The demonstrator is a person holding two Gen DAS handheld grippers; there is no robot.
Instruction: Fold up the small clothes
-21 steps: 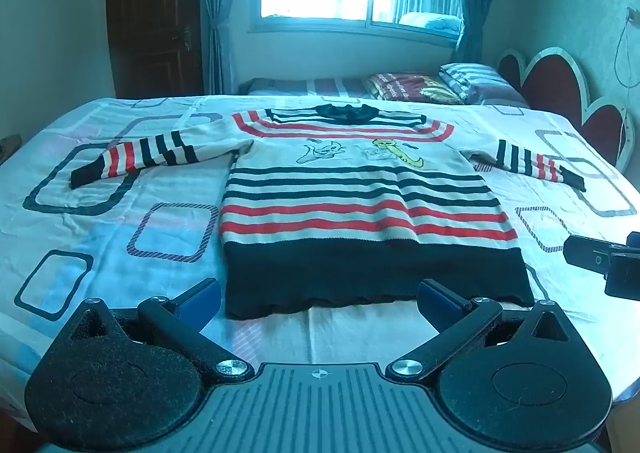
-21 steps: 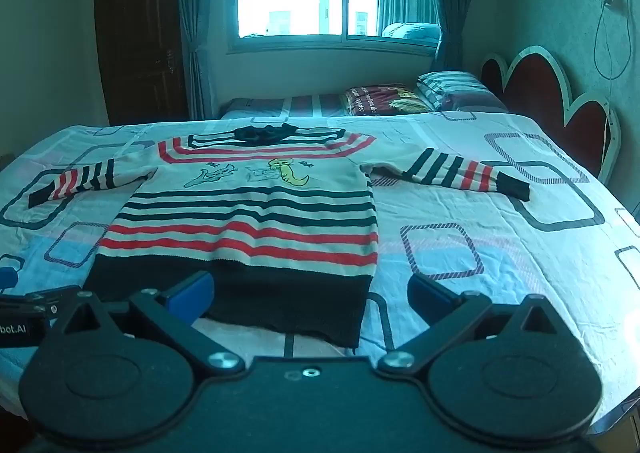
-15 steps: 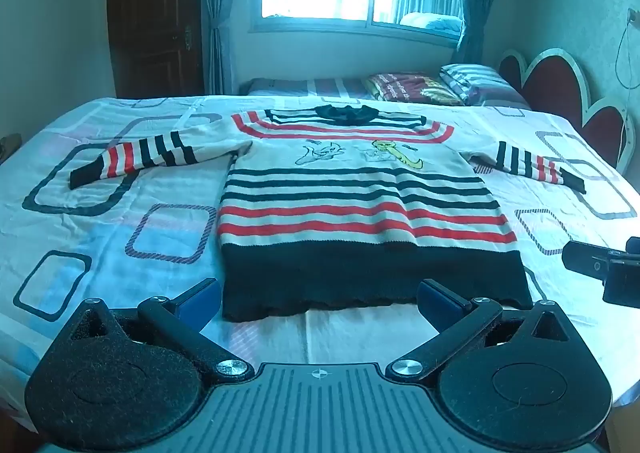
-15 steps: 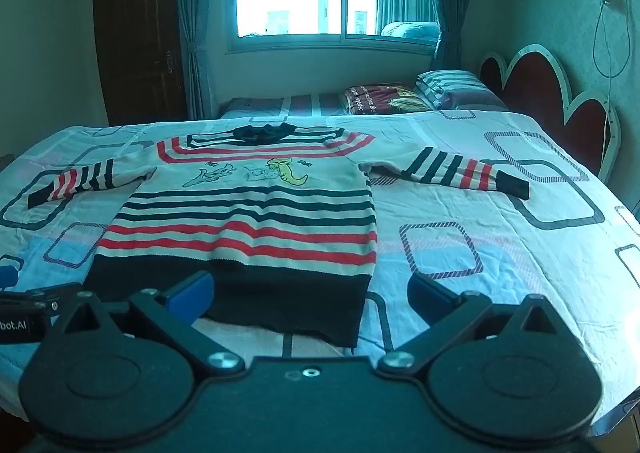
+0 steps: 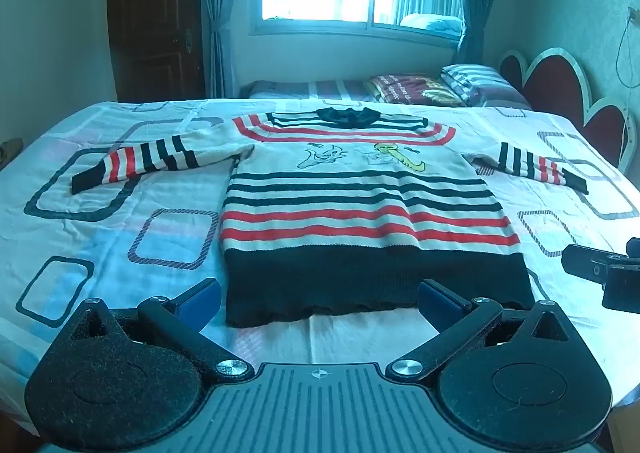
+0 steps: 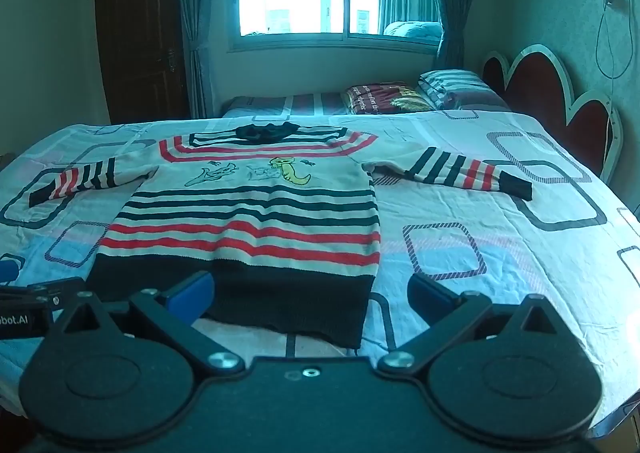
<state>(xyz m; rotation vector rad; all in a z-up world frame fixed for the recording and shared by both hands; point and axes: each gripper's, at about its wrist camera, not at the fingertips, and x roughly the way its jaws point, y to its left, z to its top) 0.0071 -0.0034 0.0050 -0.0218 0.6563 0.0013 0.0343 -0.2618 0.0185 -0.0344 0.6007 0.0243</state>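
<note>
Almost nothing has moved since the earlier frames — both tools hover at the bed's near edge.
The striped knit sweater with a black hem (image 5: pixel 360 213) lies flat on the patterned bedsheet (image 5: pixel 120 253), collar away, sleeves out sideways; left tool (image 5: pixel 318 299) and right tool (image 6: pixel 310 293) gape wide, empty — each nearest its own hem corner.

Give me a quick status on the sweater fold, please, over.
Left tool and right tool both open, empty, hovering near the hem. Striped sweater flat on the bed, sleeves spread, unfolded. Nothing in the way.
</note>
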